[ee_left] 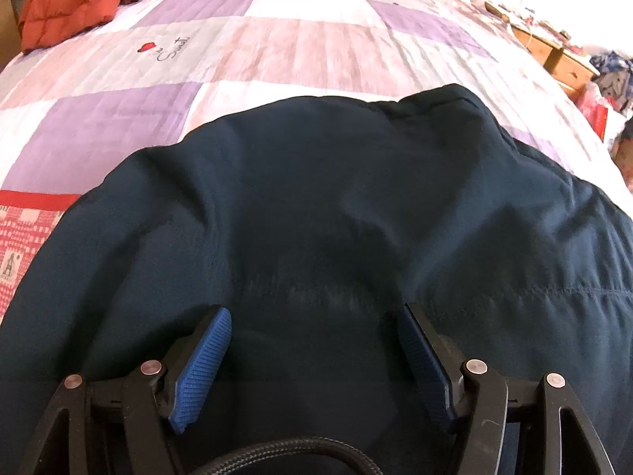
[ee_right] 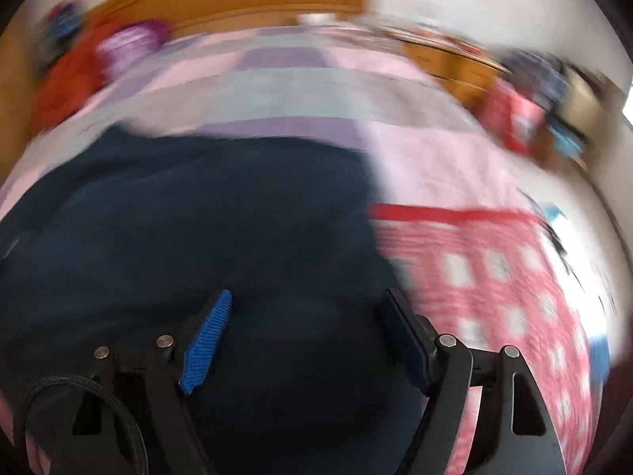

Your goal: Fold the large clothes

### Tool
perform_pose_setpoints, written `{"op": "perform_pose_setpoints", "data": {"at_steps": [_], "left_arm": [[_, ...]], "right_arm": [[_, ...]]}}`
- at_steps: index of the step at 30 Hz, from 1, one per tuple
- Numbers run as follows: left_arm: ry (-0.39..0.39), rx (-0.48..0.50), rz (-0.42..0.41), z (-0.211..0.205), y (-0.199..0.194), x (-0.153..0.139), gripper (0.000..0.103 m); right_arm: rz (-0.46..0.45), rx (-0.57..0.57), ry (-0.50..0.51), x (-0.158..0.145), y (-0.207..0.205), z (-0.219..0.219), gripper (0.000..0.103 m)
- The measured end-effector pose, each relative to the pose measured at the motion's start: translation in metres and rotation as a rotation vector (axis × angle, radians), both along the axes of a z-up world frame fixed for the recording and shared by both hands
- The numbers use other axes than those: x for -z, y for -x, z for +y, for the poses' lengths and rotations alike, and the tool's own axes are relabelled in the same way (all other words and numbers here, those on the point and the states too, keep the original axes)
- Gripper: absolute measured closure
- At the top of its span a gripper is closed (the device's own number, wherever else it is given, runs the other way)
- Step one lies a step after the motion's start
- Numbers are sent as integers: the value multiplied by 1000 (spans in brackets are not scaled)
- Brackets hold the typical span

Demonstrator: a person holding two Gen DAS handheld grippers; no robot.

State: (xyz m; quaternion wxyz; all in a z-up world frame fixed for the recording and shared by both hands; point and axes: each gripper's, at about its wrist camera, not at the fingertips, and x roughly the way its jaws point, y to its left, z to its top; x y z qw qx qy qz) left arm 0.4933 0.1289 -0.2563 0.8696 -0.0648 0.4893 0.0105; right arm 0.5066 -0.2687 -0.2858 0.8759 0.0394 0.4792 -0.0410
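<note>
Left wrist – jacket (ee_left: 336, 206) under gripper (ee_left: 314, 312)

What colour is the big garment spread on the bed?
Dark navy blue garment, plain, no pattern; clearest in the left wrist view.

One navy jacket (ee_left: 336, 206), one red puffer coat (ee_left: 67, 4) — one patchwork quilt (ee_left: 277, 39), two wooden drawers (ee_left: 561, 57).

"Sweet" on the quilt (ee_left: 277, 35)
</note>
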Motion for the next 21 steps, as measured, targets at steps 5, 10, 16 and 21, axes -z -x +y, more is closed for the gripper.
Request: {"op": "perform_pose_setpoints", "data": {"at_steps": [5, 10, 16, 21], "left_arm": [[21, -11, 1, 7, 13, -11, 30], [-29, -24, -44, 25, 60, -18, 29], [-88, -75, -44, 69, 101, 4, 25], [-72, -116, -38, 82, 112, 0, 25]], "right_arm": [[-63, -103, 86, -37, 25, 30, 24], [-129, -266, 51, -49, 83, 76, 24], [-28, 0, -76, -7, 98, -9, 14], [-56, 40, 1, -28, 118, -20, 14]]}}
